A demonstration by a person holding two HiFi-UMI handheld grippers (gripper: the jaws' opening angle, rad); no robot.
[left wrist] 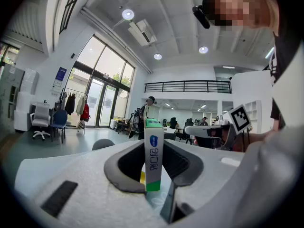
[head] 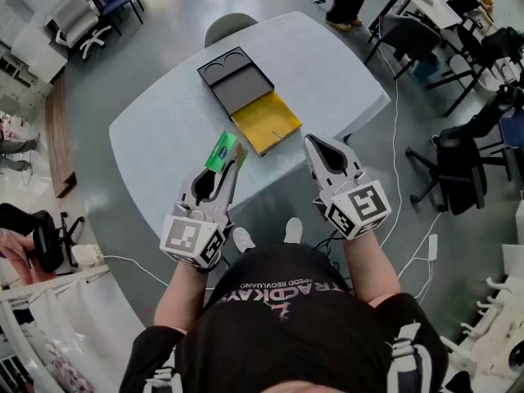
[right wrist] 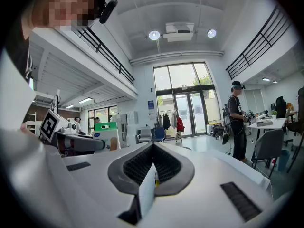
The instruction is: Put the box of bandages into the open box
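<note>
The bandage box (head: pixel 221 151), white with green ends and a blue logo, stands upright between the jaws of my left gripper (head: pixel 233 155), which is shut on it above the table's near edge. The left gripper view shows the same box (left wrist: pixel 153 151) clamped in the dark pads. Just beyond it on the table (head: pixel 327 64) lies the open box (head: pixel 266 122), yellow inside, with a black tray part (head: pixel 233 79) behind. My right gripper (head: pixel 315 142) hovers level to the right, jaws together and empty (right wrist: pixel 151 167). The right gripper view shows the bandage box (right wrist: pixel 107 136) off to the left.
A grey chair (head: pixel 229 24) stands at the table's far side. Office chairs (head: pixel 458 162) and floor cables (head: pixel 409 252) lie to the right, more chairs (head: pixel 78 19) at the far left. A person (right wrist: pixel 236 118) stands by desks further away.
</note>
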